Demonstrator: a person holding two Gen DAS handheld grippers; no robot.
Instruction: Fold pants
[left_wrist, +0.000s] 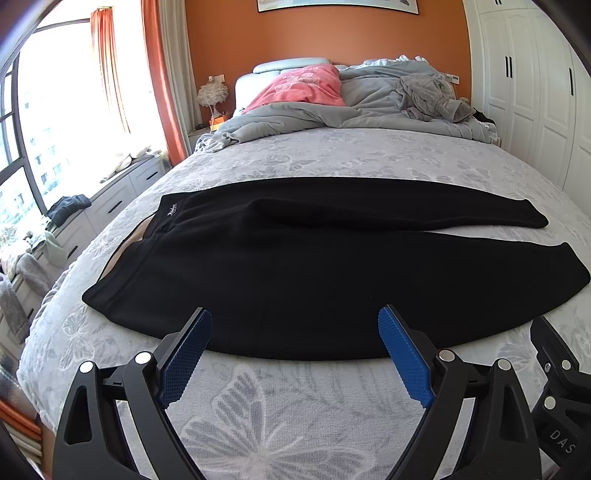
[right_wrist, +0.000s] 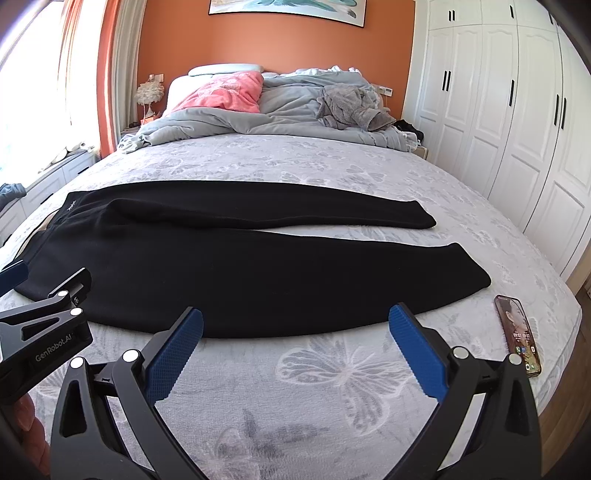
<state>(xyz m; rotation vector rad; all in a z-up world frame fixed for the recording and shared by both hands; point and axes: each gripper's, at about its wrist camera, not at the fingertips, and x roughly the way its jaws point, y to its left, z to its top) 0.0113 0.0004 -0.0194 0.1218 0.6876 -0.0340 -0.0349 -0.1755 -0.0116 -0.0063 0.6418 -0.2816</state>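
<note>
Both the left tongs (left_wrist: 295, 332) and right tongs (right_wrist: 295, 332) are held spread and empty above the near edge of the black pants (right_wrist: 236, 266), which are laid flat across the bed (right_wrist: 332, 158), waistband left. The near leg's edge should be pinched at two well-spaced points, then carried evenly onto the far leg.

Place: home bedroom, we're sure.
Bed (right_wrist: 332, 166): straight ahead of our grippers, butterfly-print cover.
Duvet (right_wrist: 280, 110): rumpled grey, far end, pink pillow (right_wrist: 225, 94) beside it.
Wardrobe (right_wrist: 498, 110): white doors, right of us.
Window (left_wrist: 48, 122): left, orange curtains (left_wrist: 162, 74).
Wall (right_wrist: 277, 48): orange, framed picture above the headboard.
</note>
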